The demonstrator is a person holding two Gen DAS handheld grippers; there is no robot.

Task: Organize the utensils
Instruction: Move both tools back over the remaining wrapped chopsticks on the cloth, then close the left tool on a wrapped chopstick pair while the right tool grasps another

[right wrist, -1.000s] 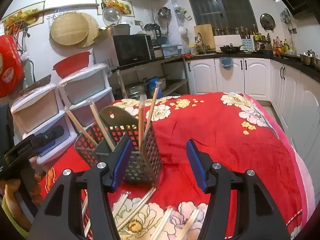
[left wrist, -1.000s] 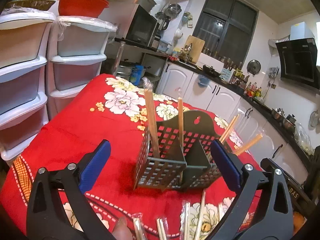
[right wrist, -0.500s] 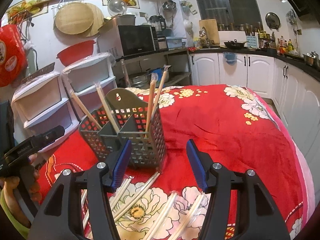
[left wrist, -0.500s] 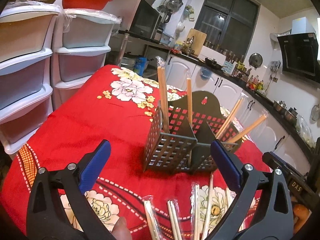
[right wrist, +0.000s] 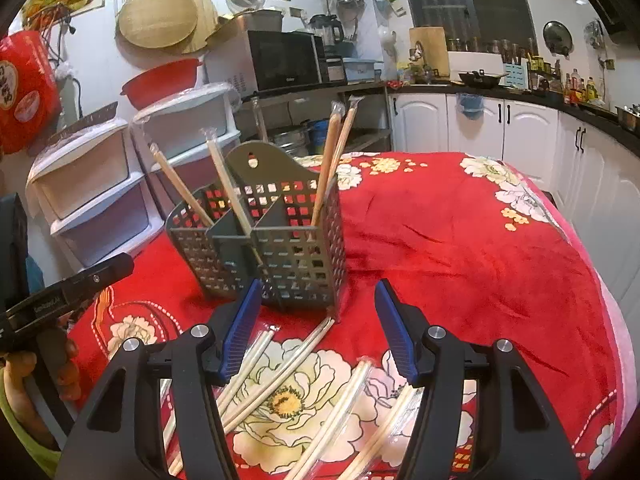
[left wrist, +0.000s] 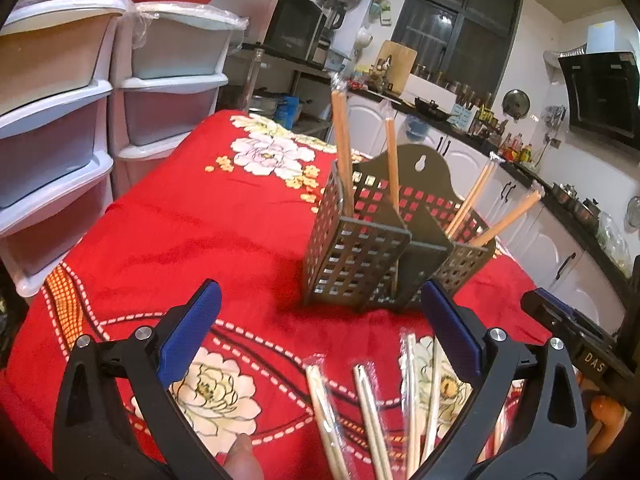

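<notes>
Both grippers have sunk toward the wrapped chopsticks point(right wrist: 280, 376) lying before the holder point(right wrist: 276, 240); left gripper point(left wrist: 320, 324) and right gripper point(right wrist: 318, 328) gape empty, so we straddle one pair squarely before closing.

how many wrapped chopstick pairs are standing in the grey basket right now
4 wrapped chopstick pairs stand in the grey perforated plastic basket: one at the left end, one beside it, two together at the right end.

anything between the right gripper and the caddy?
Right wrist view: only wrapped chopsticks lying on the red cloth, between the open right hand-held gripper and the caddy.
</notes>
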